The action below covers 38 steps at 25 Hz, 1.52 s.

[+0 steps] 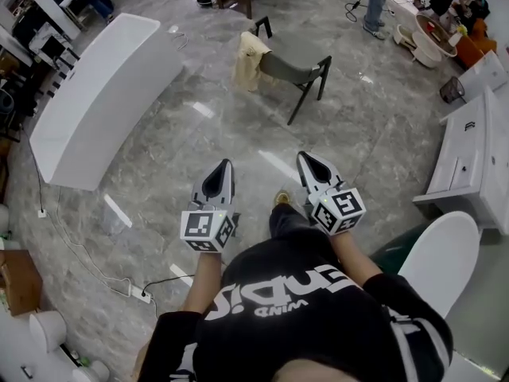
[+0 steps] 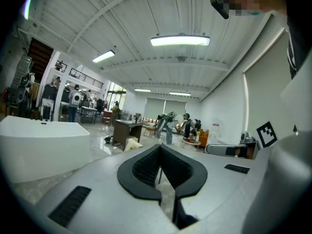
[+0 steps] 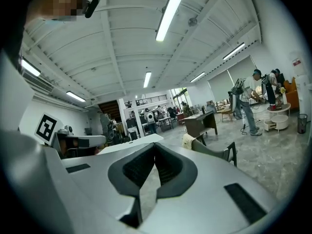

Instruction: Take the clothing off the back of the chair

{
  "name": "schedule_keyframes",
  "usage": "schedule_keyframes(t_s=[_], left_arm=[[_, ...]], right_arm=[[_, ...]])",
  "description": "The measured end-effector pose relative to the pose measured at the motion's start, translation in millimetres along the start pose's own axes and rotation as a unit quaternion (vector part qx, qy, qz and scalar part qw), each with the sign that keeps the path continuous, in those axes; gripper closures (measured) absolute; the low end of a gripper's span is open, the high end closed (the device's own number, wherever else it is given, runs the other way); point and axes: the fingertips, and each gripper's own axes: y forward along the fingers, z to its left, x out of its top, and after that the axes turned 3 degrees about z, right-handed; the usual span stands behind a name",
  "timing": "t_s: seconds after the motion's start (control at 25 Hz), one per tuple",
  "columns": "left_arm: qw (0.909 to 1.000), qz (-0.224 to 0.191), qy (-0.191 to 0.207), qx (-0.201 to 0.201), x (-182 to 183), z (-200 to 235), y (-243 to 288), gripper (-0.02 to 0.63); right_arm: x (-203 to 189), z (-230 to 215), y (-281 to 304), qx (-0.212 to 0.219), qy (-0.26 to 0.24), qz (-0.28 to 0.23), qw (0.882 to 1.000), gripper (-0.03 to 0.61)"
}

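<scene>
As it drapes the chair (image 1: 293, 67), clothing (image 1: 249, 60) (cream) hangs lengthwise downward

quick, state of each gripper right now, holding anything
Left gripper: closed, holding nothing.
Right gripper: closed, holding nothing.

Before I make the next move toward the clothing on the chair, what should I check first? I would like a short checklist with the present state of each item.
1. Clothing hangs over the back of the chair: ok.
2. Left gripper empty, jaws together: ok.
3. Right gripper empty, jaws together: ok.
4. Jaws open for a grasp: not ok, both are shut.
5. Clothing within reach: not ok, the chair stands well ahead of both grippers.
6. Clothing free, not caught on the chair: cannot tell.
</scene>
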Motion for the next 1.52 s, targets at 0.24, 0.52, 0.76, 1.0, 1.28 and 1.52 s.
schedule_keyframes(t_s=[0.24,0.52,0.76,1.0,1.28,1.52], left_arm=[[0.9999,-0.002,0.008,0.007,24.0,4.0,65.1,0.598],[0.9995,-0.013,0.001,0.028,38.8,15.6,129.2,0.598],[0.9991,-0.011,-0.005,0.042,42.1,27.9,162.1,0.598],[0.9986,-0.013,-0.007,0.051,47.3,48.2,192.5,0.598],[0.9991,-0.024,-0.004,0.035,63.4,79.1,244.4,0.598],[0.9996,-0.026,-0.001,0.012,85.7,117.0,293.4,0.598]], right_arm=[[22.3,-51.0,41.1,0.012,0.011,0.003,1.000,0.565],[44.6,-102.1,85.8,0.036,0.006,0.006,0.999,0.565],[50.8,-130.0,117.6,0.045,0.009,0.015,0.999,0.565],[51.8,-146.1,145.5,0.050,0.015,0.024,0.998,0.565],[62.0,-170.9,193.1,0.041,0.017,0.022,0.999,0.565],[84.4,-189.2,248.8,0.025,0.017,0.016,0.999,0.565]])
